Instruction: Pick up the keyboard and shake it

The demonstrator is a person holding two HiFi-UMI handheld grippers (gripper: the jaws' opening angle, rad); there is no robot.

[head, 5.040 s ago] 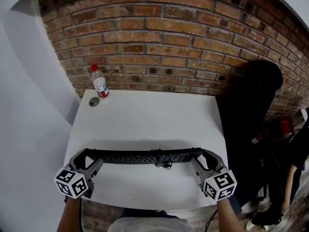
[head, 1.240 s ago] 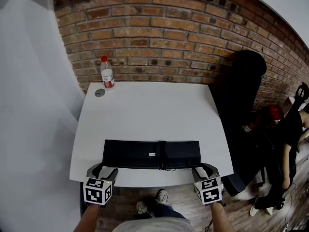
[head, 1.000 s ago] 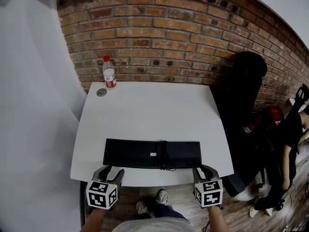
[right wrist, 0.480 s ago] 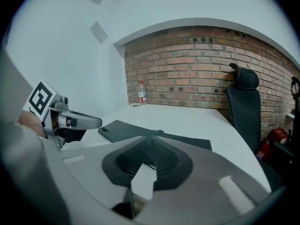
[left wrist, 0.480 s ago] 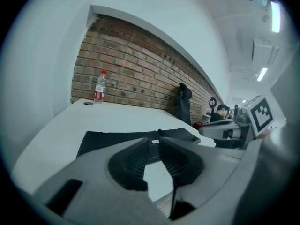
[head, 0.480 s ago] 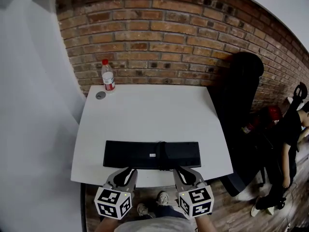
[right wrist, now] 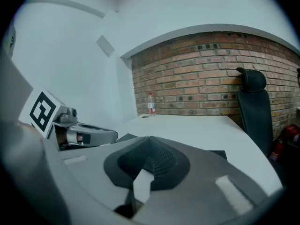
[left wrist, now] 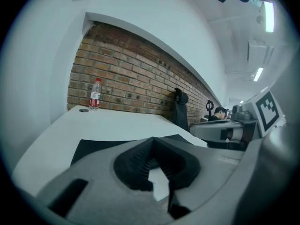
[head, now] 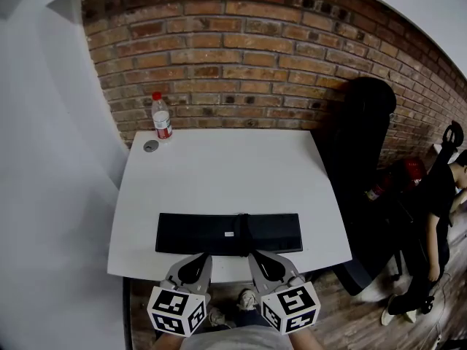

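Note:
The long black keyboard (head: 228, 233) lies flat on the white table (head: 219, 173), near its front edge, with a cable bundled across its middle. No gripper touches it. My left gripper (head: 199, 257) and right gripper (head: 255, 257) hover side by side just short of the table's front edge, pointing at the keyboard's middle. Both have just been closing and now stand shut with nothing between their jaws. In the left gripper view the shut left gripper (left wrist: 152, 140) sits in front of the keyboard (left wrist: 93, 146). The right gripper view shows the shut right gripper (right wrist: 150, 138) the same way.
A water bottle with a red cap (head: 160, 117) and a small round grey disc (head: 150, 146) stand at the table's far left corner by the brick wall. A black chair (head: 365, 144) is right of the table, and a person (head: 438, 195) sits further right.
Five seconds ago both grippers held the keyboard up by its ends. Since one second ago they moved from its two ends inward toward each other, rose slightly, and closed empty.

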